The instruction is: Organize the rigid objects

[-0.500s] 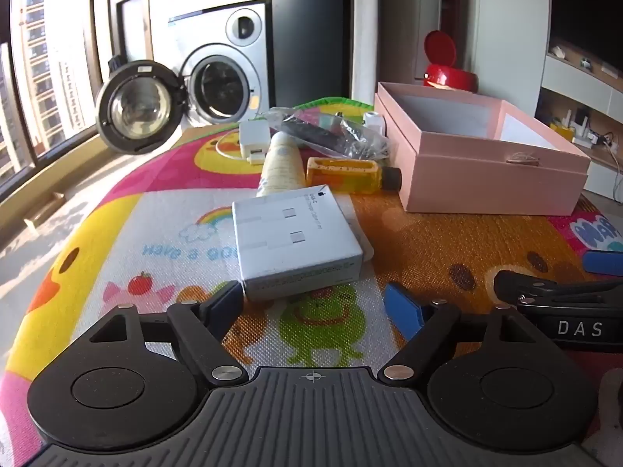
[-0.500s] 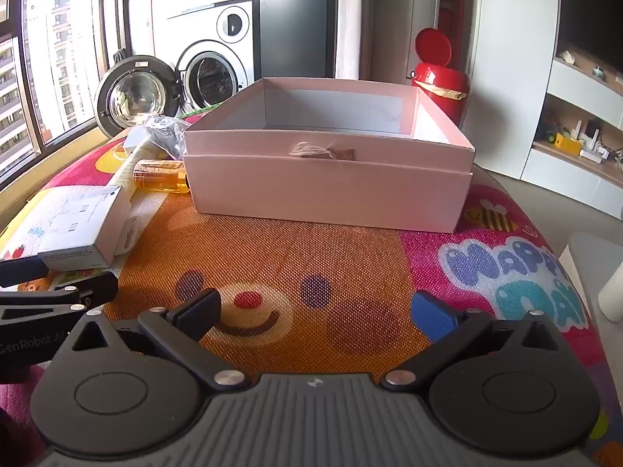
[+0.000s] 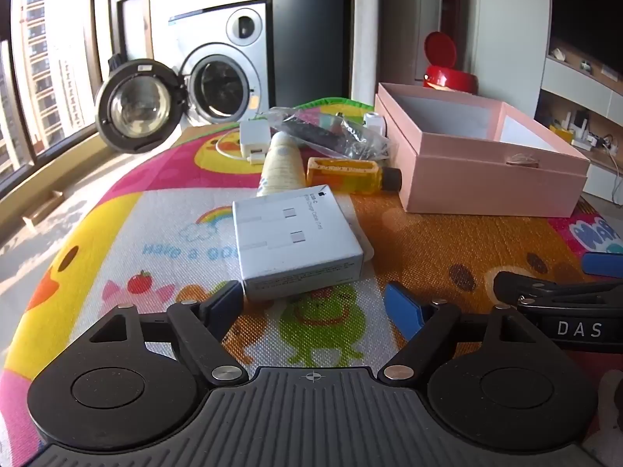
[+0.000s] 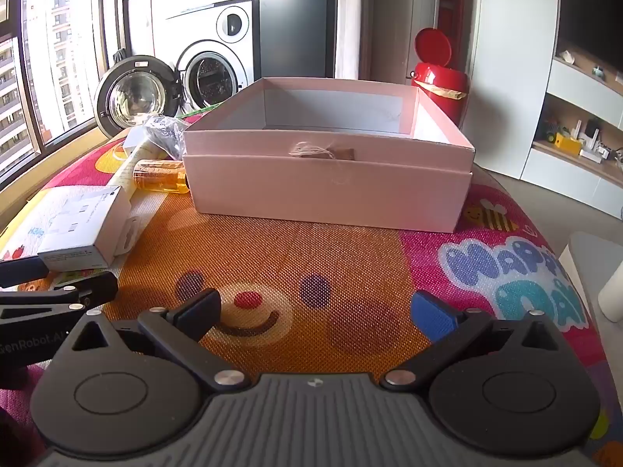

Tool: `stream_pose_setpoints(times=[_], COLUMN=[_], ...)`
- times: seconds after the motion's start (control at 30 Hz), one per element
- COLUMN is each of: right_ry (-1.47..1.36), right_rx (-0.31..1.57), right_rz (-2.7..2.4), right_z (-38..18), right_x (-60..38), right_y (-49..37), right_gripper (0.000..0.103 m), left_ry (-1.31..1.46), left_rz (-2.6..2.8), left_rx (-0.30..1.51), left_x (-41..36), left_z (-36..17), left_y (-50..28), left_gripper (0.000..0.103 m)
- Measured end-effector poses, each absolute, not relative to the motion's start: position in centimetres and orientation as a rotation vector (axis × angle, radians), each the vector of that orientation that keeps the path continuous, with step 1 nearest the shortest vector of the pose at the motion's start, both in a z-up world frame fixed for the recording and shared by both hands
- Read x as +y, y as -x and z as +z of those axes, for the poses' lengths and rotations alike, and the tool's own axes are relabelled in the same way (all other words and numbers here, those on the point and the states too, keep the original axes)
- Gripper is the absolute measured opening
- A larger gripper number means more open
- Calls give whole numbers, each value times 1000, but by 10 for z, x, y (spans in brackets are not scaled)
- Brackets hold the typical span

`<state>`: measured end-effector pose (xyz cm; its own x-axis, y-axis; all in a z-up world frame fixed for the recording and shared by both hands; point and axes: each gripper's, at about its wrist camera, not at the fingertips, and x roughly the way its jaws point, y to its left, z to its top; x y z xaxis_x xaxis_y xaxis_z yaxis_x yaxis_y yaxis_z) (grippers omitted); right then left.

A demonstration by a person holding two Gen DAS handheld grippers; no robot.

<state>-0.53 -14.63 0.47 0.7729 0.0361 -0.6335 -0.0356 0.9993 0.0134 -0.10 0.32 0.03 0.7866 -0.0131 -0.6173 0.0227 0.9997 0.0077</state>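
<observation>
A white cable box (image 3: pixel 292 241) lies on the colourful play mat just ahead of my open left gripper (image 3: pixel 315 303); its near edge sits between the fingertips, closer to the left one. Behind it lie a cream tube (image 3: pixel 281 163), an amber bottle (image 3: pixel 350 175), a white charger (image 3: pixel 254 138) and a clear bag with dark items (image 3: pixel 331 136). An open pink box (image 4: pixel 327 159) stands ahead of my open, empty right gripper (image 4: pixel 317 311); it also shows in the left wrist view (image 3: pixel 483 171). The white cable box shows at the left of the right wrist view (image 4: pixel 81 229).
The play mat (image 4: pixel 350 257) covers the surface and drops off at the left and right edges. A washing machine with its door open (image 3: pixel 136 105) and a red bin (image 4: pixel 440 74) stand behind. My right gripper shows at the right of the left wrist view (image 3: pixel 564 303).
The left gripper has edged slightly forward toward the white cable box. The right gripper has barely moved.
</observation>
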Motion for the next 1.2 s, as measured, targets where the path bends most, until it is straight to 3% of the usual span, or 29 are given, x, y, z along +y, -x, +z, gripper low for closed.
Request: stream_pose_setpoints(times=[1.2], right_ry=[-1], right_rx=[686], right_rz=[39], right_z=[2], right_x=[-146], right_y=[5], right_gripper=[103], left_ry=[-18], left_rz=[-17], left_rx=[665], left_x=[1], left_z=[1], left_y=[0], left_gripper=[85])
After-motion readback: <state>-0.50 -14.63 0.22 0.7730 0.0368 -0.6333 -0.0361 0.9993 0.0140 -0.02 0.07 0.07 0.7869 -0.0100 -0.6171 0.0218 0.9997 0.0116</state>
